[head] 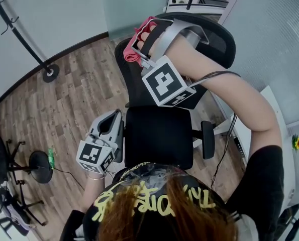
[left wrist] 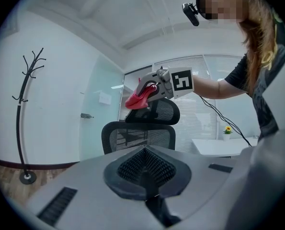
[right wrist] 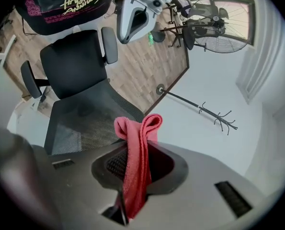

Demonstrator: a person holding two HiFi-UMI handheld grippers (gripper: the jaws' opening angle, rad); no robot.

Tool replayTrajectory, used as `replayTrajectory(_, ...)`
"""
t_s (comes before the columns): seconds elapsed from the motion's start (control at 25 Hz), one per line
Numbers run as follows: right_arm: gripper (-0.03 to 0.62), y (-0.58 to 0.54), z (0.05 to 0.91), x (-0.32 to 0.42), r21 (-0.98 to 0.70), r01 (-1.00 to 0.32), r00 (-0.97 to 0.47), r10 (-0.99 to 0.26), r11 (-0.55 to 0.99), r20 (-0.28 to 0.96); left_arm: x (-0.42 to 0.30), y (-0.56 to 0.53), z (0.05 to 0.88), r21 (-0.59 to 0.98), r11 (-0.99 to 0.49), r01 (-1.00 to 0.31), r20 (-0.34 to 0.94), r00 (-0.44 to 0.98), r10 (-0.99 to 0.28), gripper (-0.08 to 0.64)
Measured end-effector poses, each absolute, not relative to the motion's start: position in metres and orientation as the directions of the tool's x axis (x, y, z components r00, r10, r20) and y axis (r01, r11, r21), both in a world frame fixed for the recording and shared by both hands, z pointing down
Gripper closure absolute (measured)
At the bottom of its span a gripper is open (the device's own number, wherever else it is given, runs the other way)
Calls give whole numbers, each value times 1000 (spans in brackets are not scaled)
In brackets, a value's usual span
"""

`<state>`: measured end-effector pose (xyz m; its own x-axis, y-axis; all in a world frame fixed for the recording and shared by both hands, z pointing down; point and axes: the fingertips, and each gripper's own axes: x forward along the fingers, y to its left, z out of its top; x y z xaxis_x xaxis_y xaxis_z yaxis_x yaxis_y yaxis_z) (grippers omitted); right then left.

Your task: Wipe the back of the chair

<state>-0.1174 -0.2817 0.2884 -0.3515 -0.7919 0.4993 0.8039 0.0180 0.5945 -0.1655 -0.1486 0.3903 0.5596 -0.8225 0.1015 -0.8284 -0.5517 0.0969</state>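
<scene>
**Desk:** What could go wrong from here?

**Photographer:** The right gripper (head: pixel 139 44), held high over the chair (head: pixel 159 144), is clamped on a folded pink cloth (head: pixel 131 55) by only a narrow pinch. Dragged across the mesh back (right wrist: pixel 85 123), the cloth could snag and pull out of the jaws. The chair might also turn away under pressure. The left gripper (head: pixel 110 120), jaws together and empty, hangs beside the chair's left side and does not appear to steady it. The cable (head: pixel 228 134) running from the right arm could catch the armrest (head: pixel 207 139).

**Desk:** And how do the cloth and the back look?

**Photographer:** The cloth is doubled into a loop that stands just past the jaw tips, with its tail hanging down between them. It sits at the top of the chair, by the headrest (left wrist: pixel 161 111); whether it touches cannot be told. The back is black, curved mesh with no visible marks. Wiping looks barely begun.
</scene>
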Motion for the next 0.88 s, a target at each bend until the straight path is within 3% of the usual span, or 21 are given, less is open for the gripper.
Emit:
replayTrajectory(0.68, 523, -270, 397, -127, 664, 715, -374, -683, 219, 628, -166, -156, 392, 90, -551, -830, 123, 558, -821, 570)
replayTrajectory(0.76, 523, -266, 402, -126, 706, 667, -415, -668, 238, 618, -166, -157, 394, 91, -547, -832, 128, 554, -822, 569)
replayTrajectory(0.88, 523, -254, 401, -128, 807, 494, -526, -628, 323, 573, -165, -159, 397, 96, -541, -836, 133, 549, -825, 569)
